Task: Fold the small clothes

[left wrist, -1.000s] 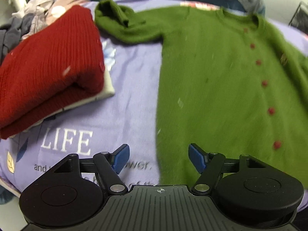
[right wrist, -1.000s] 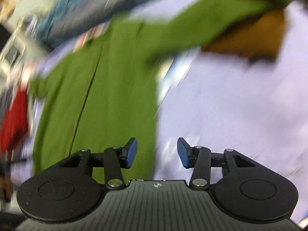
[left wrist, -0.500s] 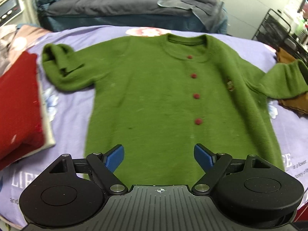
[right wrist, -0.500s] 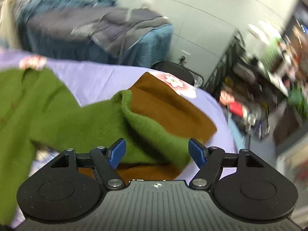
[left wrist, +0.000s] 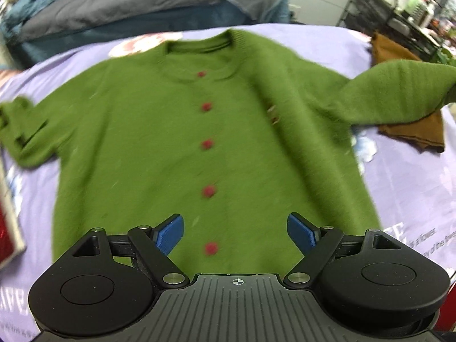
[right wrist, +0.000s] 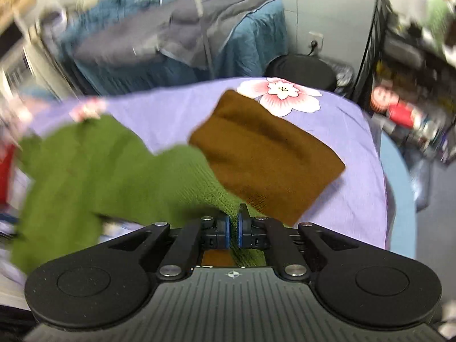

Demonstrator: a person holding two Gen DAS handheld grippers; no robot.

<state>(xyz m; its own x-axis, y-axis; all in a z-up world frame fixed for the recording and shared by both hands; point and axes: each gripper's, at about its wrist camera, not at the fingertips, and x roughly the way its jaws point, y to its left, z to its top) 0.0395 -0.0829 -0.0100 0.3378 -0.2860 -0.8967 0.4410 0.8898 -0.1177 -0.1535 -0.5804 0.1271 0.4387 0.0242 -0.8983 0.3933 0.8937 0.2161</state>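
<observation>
The left gripper (left wrist: 236,232) hangs with its jaws spread wide and empty above the hem of a green cardigan (left wrist: 182,142), which lies flat and face up on a lavender sheet (left wrist: 413,188). The cardigan's long axis runs straight away from those jaws, hem nearest and collar farthest, traced by a row of red buttons (left wrist: 207,144). Its one sleeve (left wrist: 399,91) reaches out to the right of the jaws, lifted off the sheet over a folded brown garment (right wrist: 265,156). The right gripper (right wrist: 233,229) has its jaws clenched on that sleeve's cuff, green knit pinched between the blue pads (right wrist: 225,229). Beyond the brown garment, a pink flower print (right wrist: 280,97) marks the sheet. Farther back, grey and blue bedding (right wrist: 182,37) is piled up.
</observation>
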